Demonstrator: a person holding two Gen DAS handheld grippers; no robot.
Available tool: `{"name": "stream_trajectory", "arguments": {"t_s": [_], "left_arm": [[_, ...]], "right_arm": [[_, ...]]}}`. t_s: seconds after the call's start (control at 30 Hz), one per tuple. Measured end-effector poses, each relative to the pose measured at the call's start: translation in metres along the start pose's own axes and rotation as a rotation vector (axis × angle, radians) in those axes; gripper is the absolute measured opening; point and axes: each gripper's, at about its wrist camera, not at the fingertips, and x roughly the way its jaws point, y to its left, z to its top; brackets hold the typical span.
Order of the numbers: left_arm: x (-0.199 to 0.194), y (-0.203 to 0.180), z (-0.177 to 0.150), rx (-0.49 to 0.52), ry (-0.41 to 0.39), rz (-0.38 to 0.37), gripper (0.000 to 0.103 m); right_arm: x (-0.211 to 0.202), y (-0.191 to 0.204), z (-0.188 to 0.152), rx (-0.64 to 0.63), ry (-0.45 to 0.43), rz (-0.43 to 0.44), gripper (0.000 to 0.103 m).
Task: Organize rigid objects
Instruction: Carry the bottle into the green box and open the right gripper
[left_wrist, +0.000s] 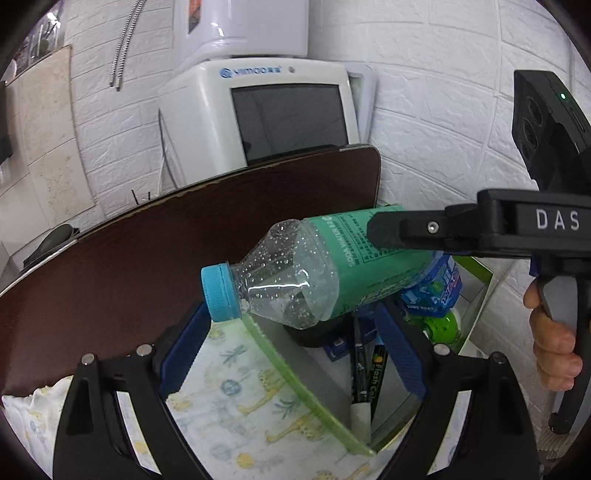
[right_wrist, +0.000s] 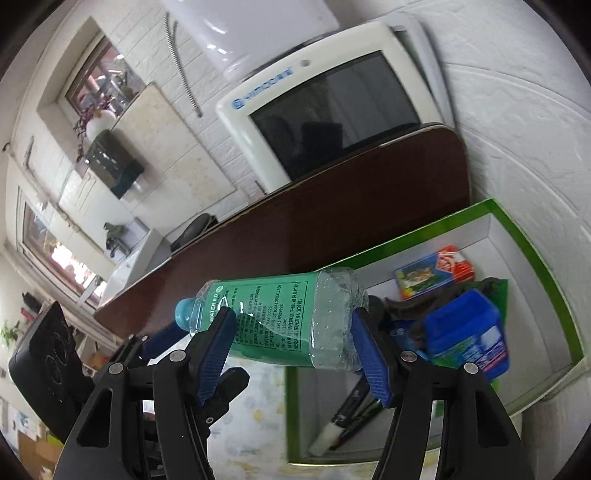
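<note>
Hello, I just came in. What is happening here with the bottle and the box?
A person holds tongs in each hand. The right tongs grip a clear plastic bottle with a green label and blue cap, lying sideways in the air above a white box with green edges. The box already contains a blue jar, a small colourful carton and pens. The left tongs are open and empty.

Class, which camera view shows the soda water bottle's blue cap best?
The left wrist view: the cap faces the camera, whole and sharp, ridges visible, on the bottle. The right wrist view shows the cap only small, end-on and partly hidden behind the bottle's neck.
</note>
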Motion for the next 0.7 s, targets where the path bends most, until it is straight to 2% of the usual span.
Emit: {"name": "stream_trajectory", "arguments": {"t_s": [0.27, 0.5, 0.7], "left_arm": [[0.038, -0.018, 0.0, 0.006, 0.074, -0.014, 0.089], [0.041, -0.018, -0.006, 0.013, 0.102, -0.017, 0.089], [0.038, -0.023, -0.01, 0.033, 0.11, -0.009, 0.089]], "right_arm": [[0.018, -0.057, 0.028, 0.057, 0.003, -0.074, 0.066], [0.033, -0.063, 0.032, 0.039, -0.007, -0.091, 0.066], [0.041, -0.065, 0.032, 0.049, -0.01, -0.142, 0.066]]}}
